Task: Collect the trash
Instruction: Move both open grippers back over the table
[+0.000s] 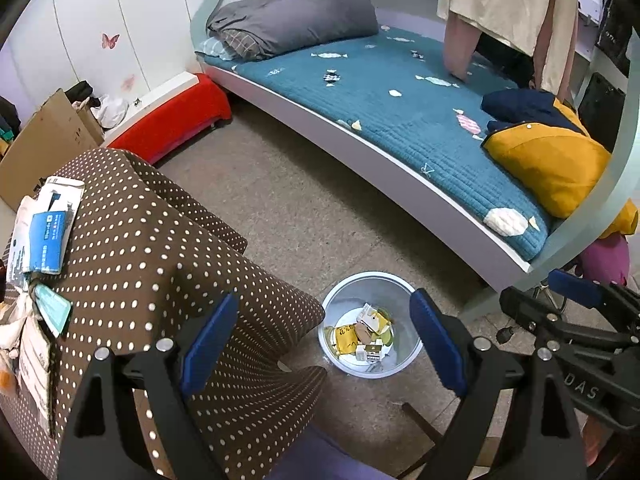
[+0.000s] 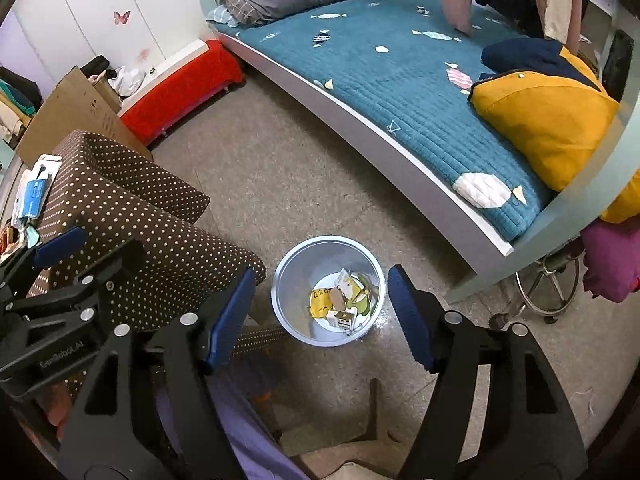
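Note:
A pale blue round trash bin (image 1: 348, 292) (image 2: 296, 268) stands on the floor beside the dotted table. It holds several pieces of trash (image 1: 366, 336) (image 2: 340, 300), among them a yellow wrapper and a small white carton. My left gripper (image 1: 324, 340) is open and empty, held high above the bin. My right gripper (image 2: 320, 316) is open and empty too, above the bin. Each gripper shows at the edge of the other's view: the right one in the left wrist view (image 1: 568, 312), the left one in the right wrist view (image 2: 48, 264).
A table with a brown polka-dot cloth (image 1: 160, 248) (image 2: 132, 208) stands left, with papers and packets (image 1: 48, 236) on its far edge. A bed with a teal quilt (image 1: 400, 104) (image 2: 400, 92) lies behind. A red bench (image 1: 176, 120), cardboard (image 1: 40, 148) and a chair base (image 2: 548, 284) surround the floor.

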A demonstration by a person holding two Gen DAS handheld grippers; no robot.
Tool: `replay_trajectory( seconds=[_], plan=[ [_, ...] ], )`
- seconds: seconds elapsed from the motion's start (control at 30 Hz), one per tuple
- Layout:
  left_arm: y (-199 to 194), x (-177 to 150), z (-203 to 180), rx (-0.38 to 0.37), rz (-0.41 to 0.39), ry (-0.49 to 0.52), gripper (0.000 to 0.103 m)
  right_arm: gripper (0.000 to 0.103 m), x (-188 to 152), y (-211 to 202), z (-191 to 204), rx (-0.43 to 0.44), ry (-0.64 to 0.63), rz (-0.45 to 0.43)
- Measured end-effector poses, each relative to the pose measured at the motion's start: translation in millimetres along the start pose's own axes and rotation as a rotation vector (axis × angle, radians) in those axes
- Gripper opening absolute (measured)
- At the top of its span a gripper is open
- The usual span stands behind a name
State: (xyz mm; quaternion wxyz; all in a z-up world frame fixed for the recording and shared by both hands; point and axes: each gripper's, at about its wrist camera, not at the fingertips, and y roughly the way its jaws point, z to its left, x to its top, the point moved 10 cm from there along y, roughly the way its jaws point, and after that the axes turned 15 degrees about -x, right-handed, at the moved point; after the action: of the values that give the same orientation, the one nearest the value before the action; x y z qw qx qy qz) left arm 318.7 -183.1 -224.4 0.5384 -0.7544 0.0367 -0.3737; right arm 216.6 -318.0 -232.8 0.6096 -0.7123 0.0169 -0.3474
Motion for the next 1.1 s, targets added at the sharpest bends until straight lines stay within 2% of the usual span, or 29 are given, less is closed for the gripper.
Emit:
replay_trajectory(
  seconds=[0.27, 0.67, 0.83, 1.1],
  plan=[
    [-24.6, -8.9, -6.2, 0.002, -0.039, 0.024, 0.086, 0.068, -8.6, -30.9, 1.5, -0.001, 0.008, -0.051],
    [-89.3, -19.0, 1.6, 0.035, -0.156, 0.033, 0.086, 0.068, -17.8, -83.1, 23.9, 0.019, -0.014, -0.148],
    [-117.9, -26.8, 19.5, 0.061, -0.205, -0.007, 0.086, 0.068, -19.8, -102.0, 43.9, 0.043, -0.056, -0.185],
    [-159.8, -47.9, 64.9, 0.135, -0.265, -0.100, 0.086, 0.072, -25.4, -128.0, 99.8, 0.105, -0.170, -0.237]
  ],
)
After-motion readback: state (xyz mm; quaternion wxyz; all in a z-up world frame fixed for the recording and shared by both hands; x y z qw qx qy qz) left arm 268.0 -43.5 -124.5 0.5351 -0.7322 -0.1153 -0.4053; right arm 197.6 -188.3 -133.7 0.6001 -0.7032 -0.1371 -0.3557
